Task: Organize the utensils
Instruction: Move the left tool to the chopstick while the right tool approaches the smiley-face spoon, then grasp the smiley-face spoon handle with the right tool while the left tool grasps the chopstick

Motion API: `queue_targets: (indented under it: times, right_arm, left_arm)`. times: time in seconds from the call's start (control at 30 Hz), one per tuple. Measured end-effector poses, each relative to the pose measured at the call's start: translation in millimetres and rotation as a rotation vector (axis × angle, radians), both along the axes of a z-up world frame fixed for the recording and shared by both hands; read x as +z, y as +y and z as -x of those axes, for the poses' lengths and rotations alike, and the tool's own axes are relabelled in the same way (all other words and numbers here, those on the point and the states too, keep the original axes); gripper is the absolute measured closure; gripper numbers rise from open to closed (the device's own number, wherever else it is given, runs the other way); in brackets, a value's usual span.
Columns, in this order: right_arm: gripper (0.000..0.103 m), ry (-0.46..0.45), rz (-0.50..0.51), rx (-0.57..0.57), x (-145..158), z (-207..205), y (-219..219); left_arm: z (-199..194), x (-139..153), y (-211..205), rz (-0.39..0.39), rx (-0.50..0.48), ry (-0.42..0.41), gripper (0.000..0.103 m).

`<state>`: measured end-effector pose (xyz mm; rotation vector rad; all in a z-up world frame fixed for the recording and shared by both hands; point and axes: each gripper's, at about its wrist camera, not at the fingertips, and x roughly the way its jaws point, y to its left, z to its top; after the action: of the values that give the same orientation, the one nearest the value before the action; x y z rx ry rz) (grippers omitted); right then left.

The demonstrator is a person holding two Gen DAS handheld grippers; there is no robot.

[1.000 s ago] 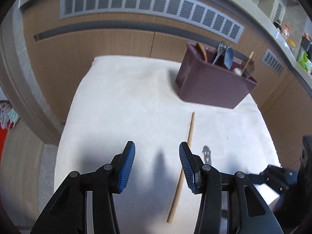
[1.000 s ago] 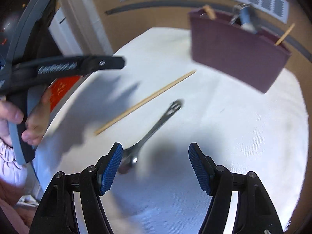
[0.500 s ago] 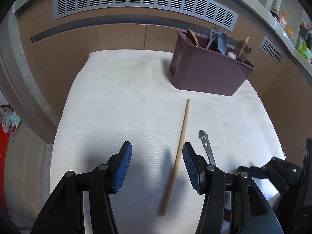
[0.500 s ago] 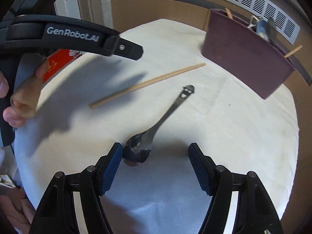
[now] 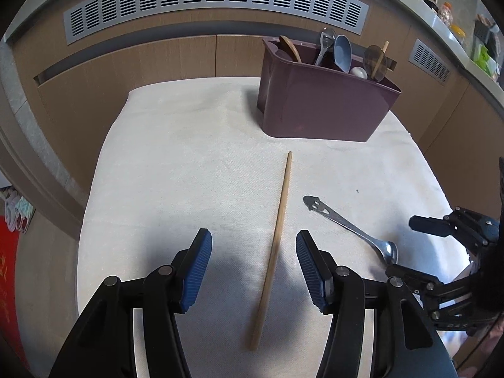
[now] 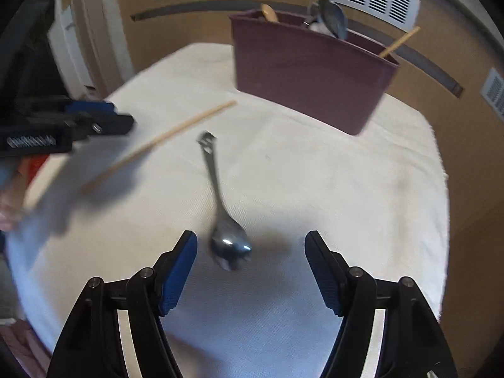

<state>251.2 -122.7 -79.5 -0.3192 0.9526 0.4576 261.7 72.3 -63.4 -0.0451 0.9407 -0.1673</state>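
Fingers, left gripper (image 5: pixel 250 269): spread, blue ribbed pads, jaws just been opening; chopstick lies between them on the cloth, untouched.
Fingers, right gripper (image 6: pixel 250 266): spread, jaws just been closing; spoon bowl lies between the tips, no pad on it.
Chopstick (image 5: pixel 274 245): one thin, straight, pale wooden rod. In the left view, long axis runs from lower centre up toward the bin, leaning slightly right. In the right view (image 6: pixel 160 143) it runs diagonally, lower left to upper centre.
Spoon (image 6: pixel 220 201): polished metal, slim handle with a cut-out end. In the right view, bowl at lower centre, handle pointing up-frame with a slight left lean. In the left view (image 5: pixel 349 228), diagonal at right of centre, bowl lower right, handle end upper left, just beside the chopstick, apart.
Bin (image 5: pixel 321 104): maroon plastic, smooth, rectangular with rounded corners, upper right of the left view; upright wooden, metal and blue utensils inside.
Cloth (image 5: pixel 189 163): cream, fine woven texture, covers the table.
Backdrop: wood-grain panels (image 5: pixel 141 69), grey slotted vents (image 5: pixel 214 3).
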Motion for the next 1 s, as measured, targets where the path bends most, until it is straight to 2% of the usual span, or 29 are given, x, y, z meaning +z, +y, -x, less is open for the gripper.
queue_targets:
  times: [0.03, 0.1, 0.23, 0.3, 0.37, 0.47, 0.53, 0.6, 0.67, 0.73, 0.8, 0.9, 1.0]
  right_arm:
    - [0.045, 0.005, -0.027, 0.024, 2.2, -0.1, 2.3]
    - [0.061, 0.021, -0.053, 0.071, 4.2, -2.2, 12.6]
    - [0.072, 0.042, -0.06, 0.117, -1.3, -12.4, 28.4]
    - [0.083, 0.054, -0.055, 0.119, -6.8, -24.9, 33.1]
    - [0.086, 0.071, -0.05, 0.115, -11.8, -35.0, 35.2]
    - [0.097, 0.055, 0.007, 0.135, -14.6, -35.4, 38.4]
    - [0.097, 0.039, 0.05, 0.153, -11.1, -25.1, 37.6]
    - [0.097, 0.028, 0.037, 0.14, -4.0, -20.7, 28.7]
    - [0.097, 0.027, -0.002, 0.112, 5.4, -19.3, 12.3]
    - [0.097, 0.025, -0.031, 0.081, 10.6, -24.7, -1.1]
    - [0.097, 0.025, -0.06, 0.049, 16.4, -24.8, -16.7]
    - [0.097, 0.028, -0.096, 0.019, 22.4, -20.1, -34.8]
    - [0.097, 0.025, -0.117, 0.001, 24.4, -14.3, -48.3]
  left_arm:
    - [-0.5, -0.3, 1.3, 0.0, 0.002, 0.001, 0.046]
    - [-1.1, -1.0, 4.4, -0.002, 0.005, 0.003, 0.046]
    - [-0.7, -3.3, 8.7, -0.008, 0.004, 0.013, 0.046]
    - [-1.0, -4.8, 10.2, -0.014, 0.002, 0.018, 0.046]
    - [-1.9, -6.3, 11.0, -0.013, -0.003, 0.025, 0.046]
    - [-4.8, -8.8, 8.9, 0.011, -0.028, 0.045, 0.046]
    - [-8.1, -10.2, 3.6, 0.043, -0.078, 0.066, 0.046]
    - [-12.1, -10.1, -4.6, 0.058, -0.136, 0.075, 0.047]
    - [-18.2, -10.3, -17.7, 0.026, -0.193, 0.087, 0.056]
    - [-28.8, -13.6, -32.9, -0.018, -0.256, 0.124, 0.074]
    - [-42.0, -17.6, -45.4, -0.066, -0.292, 0.166, 0.08]
    - [-58.8, -19.6, -58.6, -0.147, -0.296, 0.187, 0.086]
    - [-74.2, -23.9, -62.5, -0.16, -0.281, 0.235, 0.087]
